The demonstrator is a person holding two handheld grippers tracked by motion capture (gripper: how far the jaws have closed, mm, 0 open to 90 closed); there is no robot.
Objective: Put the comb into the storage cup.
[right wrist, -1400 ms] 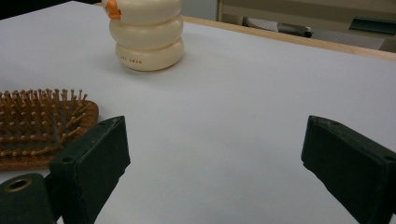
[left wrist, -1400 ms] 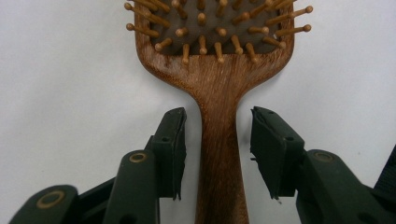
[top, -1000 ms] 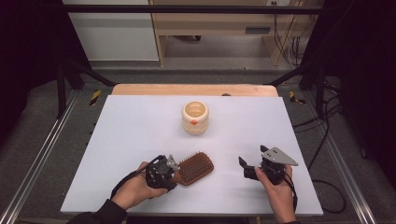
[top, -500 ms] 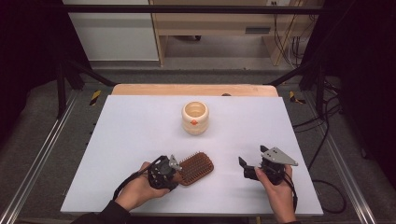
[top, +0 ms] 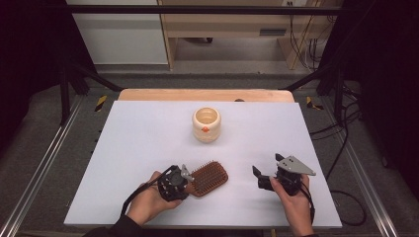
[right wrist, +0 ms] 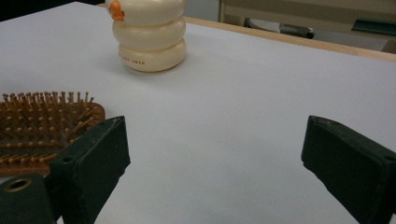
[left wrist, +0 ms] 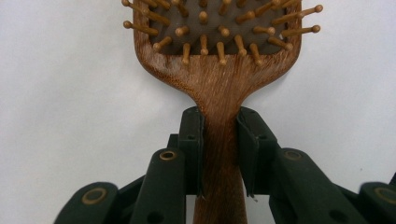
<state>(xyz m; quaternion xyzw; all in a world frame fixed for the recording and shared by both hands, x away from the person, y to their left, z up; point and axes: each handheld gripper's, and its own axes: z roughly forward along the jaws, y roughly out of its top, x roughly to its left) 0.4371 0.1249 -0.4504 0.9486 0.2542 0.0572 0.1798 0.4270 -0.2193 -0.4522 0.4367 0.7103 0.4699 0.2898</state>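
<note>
A wooden hairbrush (top: 210, 177) lies bristles up near the front of the white table (top: 148, 138). My left gripper (top: 187, 178) is at its handle end. In the left gripper view the two pads press on either side of the brush's narrow handle (left wrist: 219, 88); the jaws have just been closing onto it. My right gripper (top: 267, 168) rests to the right of the brush, apart from it and open. Nothing lies between its jaws (right wrist: 215, 144), and the brush head (right wrist: 42, 126) sits beyond its left jaw.
A cream ribbed cup (top: 206, 124) with an orange mark stands upright at the table's middle back, also in the right gripper view (right wrist: 149, 35). A wooden strip (top: 205, 95) runs along the far edge. Metal rails flank the table.
The left gripper's jaws have drawn slightly tighter on the brush handle. Both hands, the brush and the cup stay where they were.
</note>
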